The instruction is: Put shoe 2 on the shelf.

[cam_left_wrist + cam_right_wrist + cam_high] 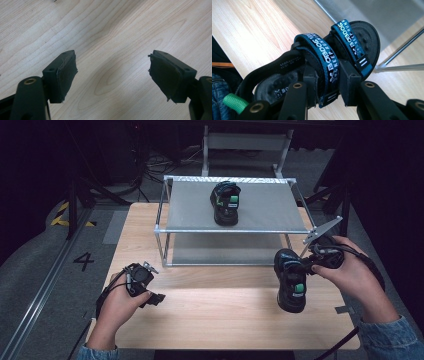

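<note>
Sandal pinched in my right tongs, above the table

Sandal [312, 62] number two hung in my right tongs [328, 82], which I held over the right side of the table [210, 305]. The jaws pinched the blue strap nearest the heel, one pad on each side of it, with the white lettering running between them. In the right gripper view the sandal lay tilted, its toe pointing away toward the rack [235, 230] and its black footbed open to the camera. A green loop [234, 102] stuck out at the heel, low on the left of that view. From the high view the sandal [291, 280] hung off the table, toe up toward the rack's front right leg and heel down toward me, just left of my right hand [350, 270].

My left tongs [112, 75] were spread wide with nothing between the pads. They pointed down at bare wood grain. The high view showed them [150, 297] near the front left of the table, resting in my left hand [117, 307], well apart from the sandal.

The other sandal [226, 202] sat on the top shelf of the rack, about the middle and toward the back, its toe pointing toward me. The rack stood at the far side of the table, with a lower shelf [225, 252] under the top one.
</note>
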